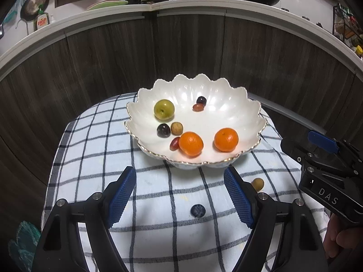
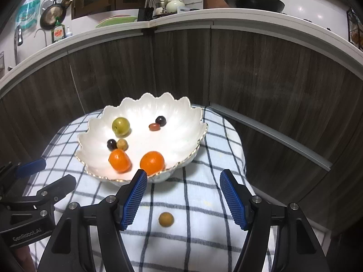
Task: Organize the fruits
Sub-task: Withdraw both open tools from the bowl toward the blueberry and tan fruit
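You held two black plastic claws over a small table (image 1: 158, 238) draped in a white cloth (image 1: 95, 158) checked with dark blue lines. Your left claw (image 1: 180, 200) stood spread, its two blue ribbed pads apart with nothing between them; a dark blue berry (image 1: 197, 210) lay on the cloth below the gap. Your right claw (image 2: 183, 200) was likewise spread and empty, above one round tan fruit (image 2: 166, 219) on the cloth. Those two pieces lay outside the bowl, near its front edge.

The bowl (image 1: 226, 104) was glossy white, pearly, shaped like an open flower with a scalloped rim edged in gold. Inside it you could count eight fruits: two dimpled orange tangerines (image 1: 190, 144) at the front, one smooth green plum (image 1: 164, 109) at the back left, two dark purple grapes (image 1: 163, 130), two small oval reddish fruits (image 1: 198, 107), and one tan round fruit (image 1: 176, 128) beside a grape.

From the left wrist view, the right claw's body showed the letters "DAS"; from the right wrist view, the left claw's body read "GenRobot.AI".

Behind the table stood a dark wood-grain panel topped by a white counter (image 2: 249, 15) with a black wok (image 2: 256, 1), a pale teapot (image 2: 173, 5), a knife block (image 2: 146, 11) and a green plate (image 2: 115, 21). A green bottle's label was too small to read.
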The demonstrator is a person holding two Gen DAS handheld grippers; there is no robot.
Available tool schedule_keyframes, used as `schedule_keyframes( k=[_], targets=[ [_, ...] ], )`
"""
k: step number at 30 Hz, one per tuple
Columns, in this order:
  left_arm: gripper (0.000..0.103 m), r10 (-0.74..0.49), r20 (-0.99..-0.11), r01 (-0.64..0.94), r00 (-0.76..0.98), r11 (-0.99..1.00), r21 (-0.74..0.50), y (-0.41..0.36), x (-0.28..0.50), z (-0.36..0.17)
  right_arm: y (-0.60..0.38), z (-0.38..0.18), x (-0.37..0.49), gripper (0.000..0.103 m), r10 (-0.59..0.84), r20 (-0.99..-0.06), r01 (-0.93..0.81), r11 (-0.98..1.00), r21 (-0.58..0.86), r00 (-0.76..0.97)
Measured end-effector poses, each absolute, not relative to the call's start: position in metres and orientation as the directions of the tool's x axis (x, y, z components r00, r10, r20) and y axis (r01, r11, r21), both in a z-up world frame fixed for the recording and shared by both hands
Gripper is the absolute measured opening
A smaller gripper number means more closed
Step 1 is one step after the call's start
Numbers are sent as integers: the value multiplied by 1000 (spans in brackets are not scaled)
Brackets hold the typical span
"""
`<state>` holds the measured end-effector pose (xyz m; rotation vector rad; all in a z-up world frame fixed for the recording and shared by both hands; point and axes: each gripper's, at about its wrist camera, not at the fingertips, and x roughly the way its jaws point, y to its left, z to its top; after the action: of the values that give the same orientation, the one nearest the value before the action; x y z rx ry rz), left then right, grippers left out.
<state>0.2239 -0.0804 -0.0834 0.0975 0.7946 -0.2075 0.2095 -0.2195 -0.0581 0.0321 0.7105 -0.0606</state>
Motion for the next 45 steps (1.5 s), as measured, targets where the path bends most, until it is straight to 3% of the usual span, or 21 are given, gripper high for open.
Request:
schedule_keyframes(
  k=[45],
  targets=[
    [76, -142, -798, 252, 586, 968, 13, -88, 224, -163, -213, -129, 207, 68, 9, -733, 2, 1000, 14, 680]
  ],
)
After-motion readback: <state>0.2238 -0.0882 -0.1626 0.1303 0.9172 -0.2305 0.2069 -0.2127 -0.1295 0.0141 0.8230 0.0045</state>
